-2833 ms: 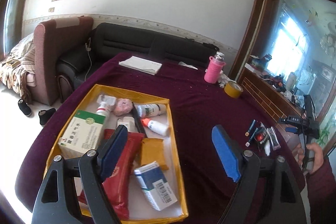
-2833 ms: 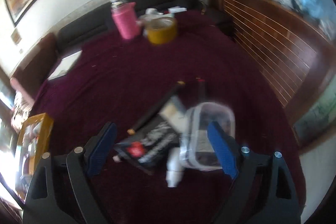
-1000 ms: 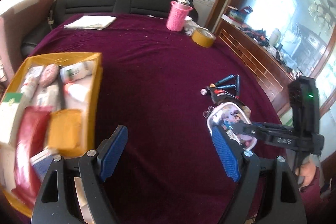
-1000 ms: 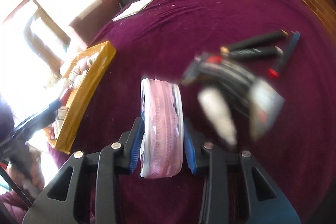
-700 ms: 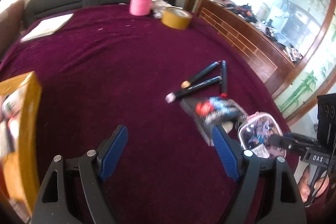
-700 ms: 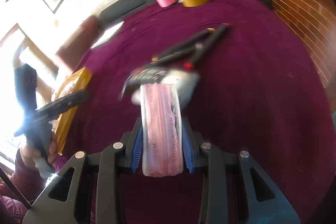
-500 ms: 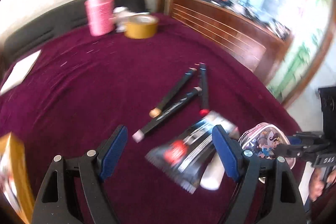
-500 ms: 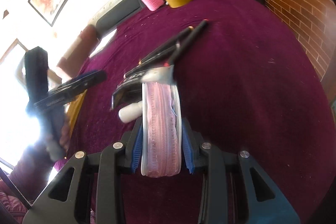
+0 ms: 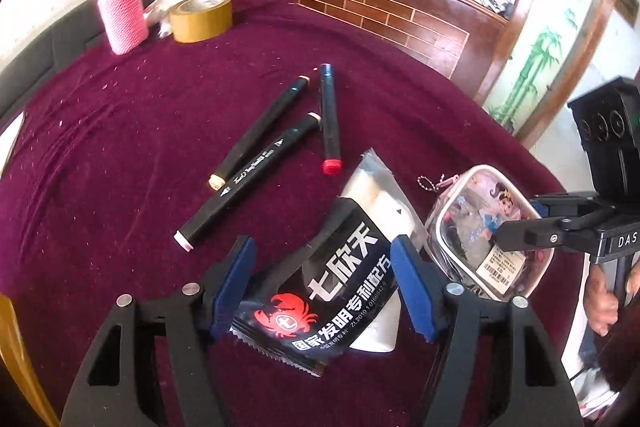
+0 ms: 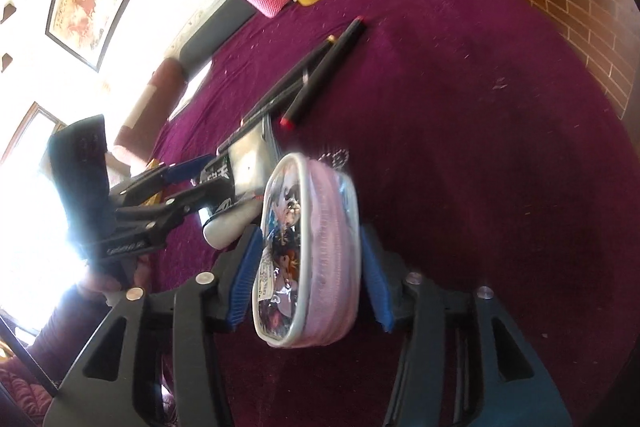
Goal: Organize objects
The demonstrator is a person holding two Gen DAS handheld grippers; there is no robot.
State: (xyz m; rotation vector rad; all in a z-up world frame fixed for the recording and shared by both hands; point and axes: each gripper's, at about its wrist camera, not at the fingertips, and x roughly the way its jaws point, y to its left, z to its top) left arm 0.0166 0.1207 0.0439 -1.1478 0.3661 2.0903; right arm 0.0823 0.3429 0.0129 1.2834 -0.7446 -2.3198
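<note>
My left gripper (image 9: pixel 330 281) is open, its blue pads either side of a black sachet with a red crab logo (image 9: pixel 332 283) lying on the maroon tablecloth (image 9: pixel 120 155); a white tube (image 9: pixel 380 323) lies partly under the sachet. My right gripper (image 10: pixel 310 273) is shut on a clear pink zip pouch with cartoon print (image 10: pixel 308 259), held above the cloth; the pouch also shows in the left wrist view (image 9: pixel 480 239). Three black markers (image 9: pixel 280 131) lie beyond the sachet. The left gripper shows in the right wrist view (image 10: pixel 188 179).
A pink knitted-sleeve bottle (image 9: pixel 122 13) and a roll of yellow tape (image 9: pixel 200 17) stand at the table's far side. A wooden cabinet (image 9: pixel 380 15) runs along the right. The yellow tray's edge (image 9: pixel 16 355) shows at lower left.
My left gripper swung from over the yellow tray across the table and came down around the black sachet. My right gripper closed on the pouch, lifted it and tilted.
</note>
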